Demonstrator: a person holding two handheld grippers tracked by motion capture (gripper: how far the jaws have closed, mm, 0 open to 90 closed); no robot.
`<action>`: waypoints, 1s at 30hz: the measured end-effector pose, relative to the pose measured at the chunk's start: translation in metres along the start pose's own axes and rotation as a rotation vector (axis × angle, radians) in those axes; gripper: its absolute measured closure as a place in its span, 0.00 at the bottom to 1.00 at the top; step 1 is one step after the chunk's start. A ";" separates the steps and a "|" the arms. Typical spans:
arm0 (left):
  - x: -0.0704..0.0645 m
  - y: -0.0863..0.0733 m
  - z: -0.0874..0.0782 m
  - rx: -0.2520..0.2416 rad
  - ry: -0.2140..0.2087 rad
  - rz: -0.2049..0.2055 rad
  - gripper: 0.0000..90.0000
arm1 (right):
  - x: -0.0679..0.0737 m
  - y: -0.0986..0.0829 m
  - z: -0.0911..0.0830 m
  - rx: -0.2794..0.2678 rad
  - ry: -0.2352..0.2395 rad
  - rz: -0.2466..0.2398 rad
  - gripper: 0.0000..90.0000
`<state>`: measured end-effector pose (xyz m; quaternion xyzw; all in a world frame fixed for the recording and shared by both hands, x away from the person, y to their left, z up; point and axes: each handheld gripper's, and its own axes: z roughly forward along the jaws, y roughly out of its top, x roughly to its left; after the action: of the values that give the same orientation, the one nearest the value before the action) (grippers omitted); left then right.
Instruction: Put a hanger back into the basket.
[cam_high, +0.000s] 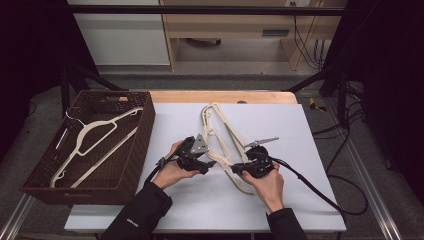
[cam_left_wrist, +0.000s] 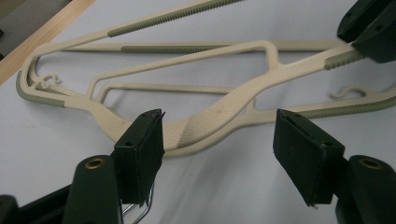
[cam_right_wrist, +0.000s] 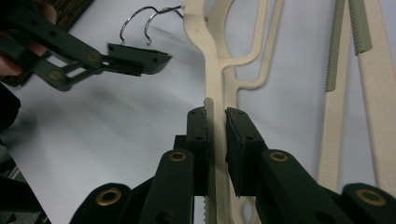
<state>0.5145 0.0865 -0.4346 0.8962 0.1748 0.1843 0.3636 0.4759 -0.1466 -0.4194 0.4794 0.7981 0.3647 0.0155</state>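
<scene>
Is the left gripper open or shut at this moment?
Open. In the left gripper view, the left gripper has its two black jaws wide apart, with a cream hanger lying on the table between and beyond them.

Cream hangers on a pale lavender-grey sheet, as I see them

I see cream plastic hangers with ribbed olive-green grip strips and silver wire hooks, black matte grippers with brass rivets, a dark brown woven wicker basket at the table's left edge holding another cream hanger, and a light wood table strip along the far edge.
</scene>
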 end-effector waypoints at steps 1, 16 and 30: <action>0.000 -0.001 0.003 0.002 -0.002 0.006 0.38 | 0.000 0.000 -0.001 -0.001 0.001 0.000 0.89; -0.002 0.001 0.022 0.025 0.075 0.121 0.47 | 0.000 0.000 0.000 0.004 0.002 -0.002 0.89; 0.031 -0.025 -0.011 0.108 0.047 -0.123 0.36 | -0.003 -0.001 0.000 0.011 0.000 -0.005 0.89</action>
<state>0.5321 0.1239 -0.4392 0.8975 0.2477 0.1727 0.3213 0.4766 -0.1492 -0.4209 0.4775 0.8013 0.3601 0.0138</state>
